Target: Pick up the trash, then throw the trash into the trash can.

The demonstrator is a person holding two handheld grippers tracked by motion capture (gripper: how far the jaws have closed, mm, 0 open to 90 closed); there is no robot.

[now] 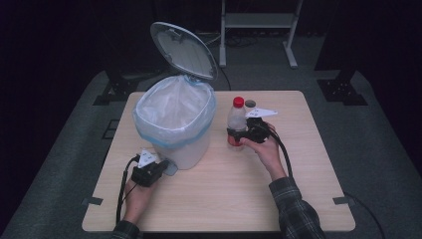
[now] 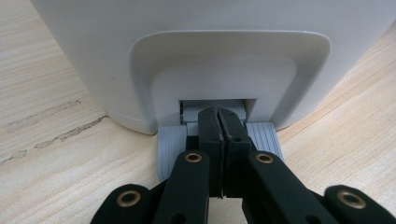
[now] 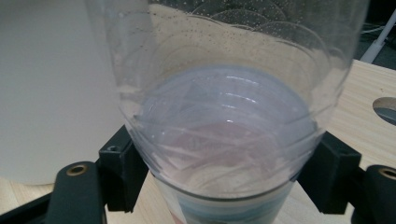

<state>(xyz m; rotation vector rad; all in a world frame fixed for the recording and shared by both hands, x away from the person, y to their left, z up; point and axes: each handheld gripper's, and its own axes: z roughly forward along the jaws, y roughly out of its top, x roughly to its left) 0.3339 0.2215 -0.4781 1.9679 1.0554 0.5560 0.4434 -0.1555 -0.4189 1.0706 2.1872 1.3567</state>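
A white pedal bin (image 1: 174, 134) with a blue-edged liner stands left of centre on the table, its lid (image 1: 184, 50) raised. My left gripper (image 1: 160, 168) is shut, and its closed tips rest on the grey pedal (image 2: 170, 144) at the bin's foot (image 2: 210, 56). In the left gripper view the left gripper (image 2: 218, 116) reaches just under the pedal recess. A clear plastic bottle (image 1: 237, 117) with a red cap stands upright to the right of the bin. My right gripper (image 1: 240, 134) is shut on the bottle (image 3: 224, 107) low on its body, one finger (image 3: 119, 163) on each side.
A small grey round thing (image 1: 250, 103) lies on the table (image 1: 224, 189) just behind the bottle. A metal stand (image 1: 259, 22) stands on the floor beyond the table's far edge. Bare wood stretches across the front and right of the tabletop.
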